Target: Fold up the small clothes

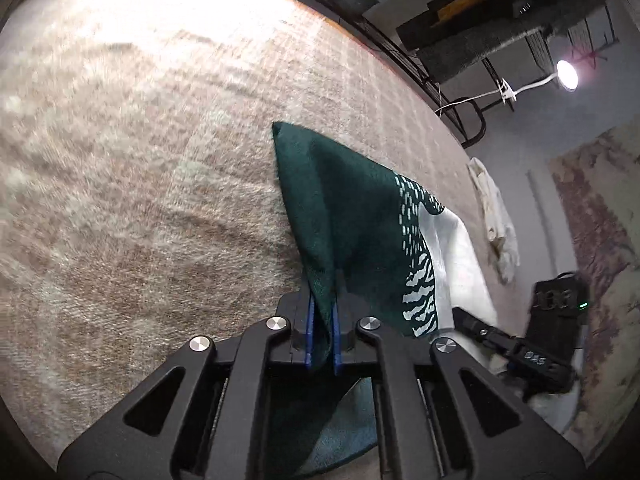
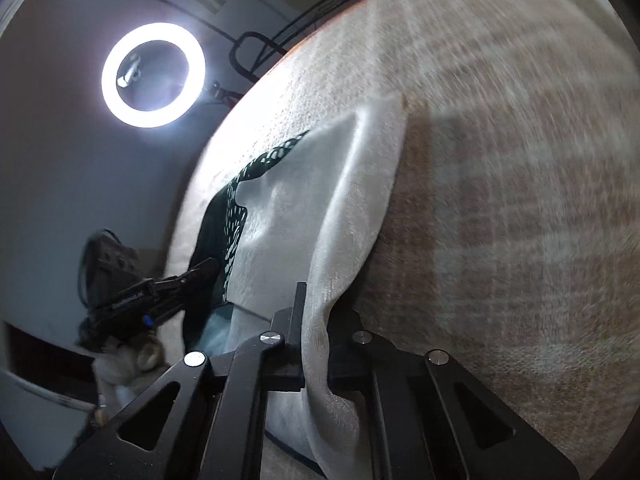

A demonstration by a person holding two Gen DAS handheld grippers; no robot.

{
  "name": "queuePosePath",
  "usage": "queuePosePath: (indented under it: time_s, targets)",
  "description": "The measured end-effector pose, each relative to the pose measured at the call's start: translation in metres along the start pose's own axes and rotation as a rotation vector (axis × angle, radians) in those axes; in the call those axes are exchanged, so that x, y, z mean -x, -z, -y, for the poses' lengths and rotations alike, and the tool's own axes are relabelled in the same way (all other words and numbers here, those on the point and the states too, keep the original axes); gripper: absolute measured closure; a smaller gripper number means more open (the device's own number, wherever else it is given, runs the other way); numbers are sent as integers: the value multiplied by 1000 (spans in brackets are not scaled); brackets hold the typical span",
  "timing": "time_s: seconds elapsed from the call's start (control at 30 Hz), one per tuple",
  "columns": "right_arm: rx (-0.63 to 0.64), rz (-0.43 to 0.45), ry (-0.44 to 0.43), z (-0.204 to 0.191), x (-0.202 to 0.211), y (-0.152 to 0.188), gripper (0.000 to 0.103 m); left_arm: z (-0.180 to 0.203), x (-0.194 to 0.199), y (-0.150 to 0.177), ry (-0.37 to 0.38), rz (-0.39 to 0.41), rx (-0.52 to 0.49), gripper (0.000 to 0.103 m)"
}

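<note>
Cloth [image 1: 360, 232] edges pinched by left gripper [image 1: 322, 332] and right gripper [image 2: 316, 344] above open carpet [image 1: 140, 160]

dark green and white cloth [image 1: 360, 216]

My left wrist cam looks along its fingers, close over the carpet [image 1: 140, 180], facing right. My right one faces left, equally close. Both share the green-and-white cloth [image 1: 360, 232] [image 2: 288, 216].

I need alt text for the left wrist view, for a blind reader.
The left tongs are shut on the dark green end of a green-and-white cloth, held over a beige carpet. The right tongs hold its white end.
</note>
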State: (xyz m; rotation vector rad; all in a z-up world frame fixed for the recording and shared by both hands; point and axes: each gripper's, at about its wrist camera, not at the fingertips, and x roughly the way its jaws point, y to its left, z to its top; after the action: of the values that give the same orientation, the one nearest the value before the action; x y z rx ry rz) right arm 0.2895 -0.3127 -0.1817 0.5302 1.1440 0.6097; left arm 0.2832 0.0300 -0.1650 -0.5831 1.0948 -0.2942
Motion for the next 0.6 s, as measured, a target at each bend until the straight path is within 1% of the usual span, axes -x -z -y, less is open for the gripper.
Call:
queuePosePath:
  time_s: [0.07,0.2,0.37,0.43,0.6]
  targets:
    - [41,9,40,-11,4,0,100,6,4,1,-10,17,-24,101]
    - [115,37,109,-35,14,1,100,20,15,2,1,49,-50,101]
    - [172,75,143,-52,32,-1,100,38,28,4,19,74,-81,101]
    - [199,91,164,-57,39,-3,100,50,32,4,23,86,-108,101]
    - [224,122,183,-60,59,-6,100,83,32,4,39,99,-156,101]
